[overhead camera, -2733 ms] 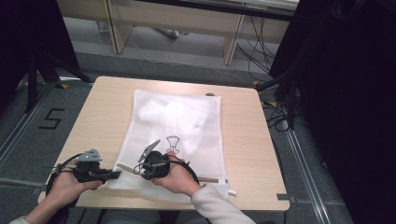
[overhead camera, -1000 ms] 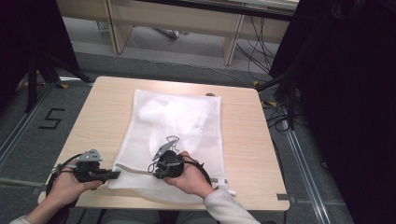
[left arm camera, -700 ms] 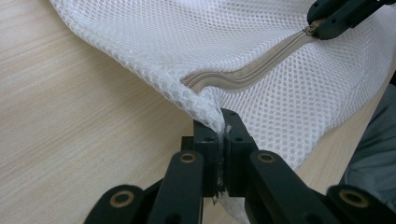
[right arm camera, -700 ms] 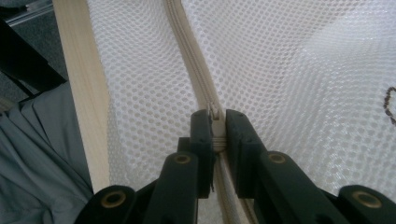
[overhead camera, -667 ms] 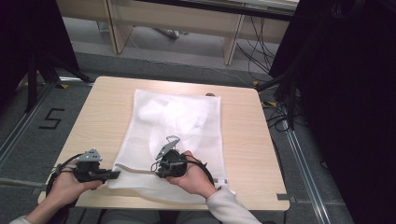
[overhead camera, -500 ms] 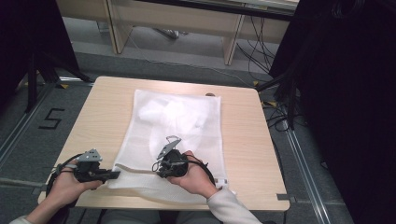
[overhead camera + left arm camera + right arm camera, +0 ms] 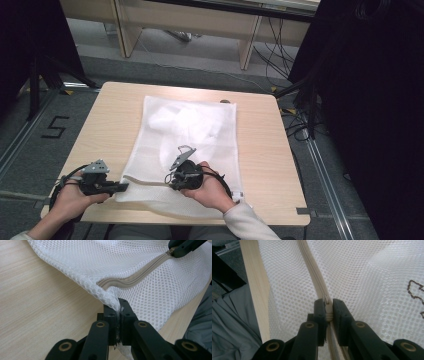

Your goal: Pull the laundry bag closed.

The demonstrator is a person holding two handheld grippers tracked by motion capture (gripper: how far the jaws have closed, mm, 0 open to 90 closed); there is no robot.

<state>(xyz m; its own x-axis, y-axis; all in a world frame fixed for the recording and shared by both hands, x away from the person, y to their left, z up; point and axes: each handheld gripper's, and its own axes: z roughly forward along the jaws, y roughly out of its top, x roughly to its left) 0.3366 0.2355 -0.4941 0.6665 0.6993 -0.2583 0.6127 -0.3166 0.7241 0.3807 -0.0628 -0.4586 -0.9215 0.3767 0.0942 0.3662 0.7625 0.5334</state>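
My left gripper point(image 7: 117, 315) pinches the mesh bag point(image 7: 192, 135)'s near corner on the table point(image 7: 260, 150); my right gripper point(image 7: 327, 305), clamped on the zipper pull point(image 7: 327, 300), has slid rightward from 2.7 s ago, working the zip along

The bench point(image 7: 110, 125) is light wood. A white net bag point(image 7: 190, 150) lies flat on it. The bag reaches from 12 o'clock to 6 o'clock.

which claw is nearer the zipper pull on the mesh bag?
Right. The right claw is shut on the zipper pull; the left claw pinches the mesh bag corner, apart from it.
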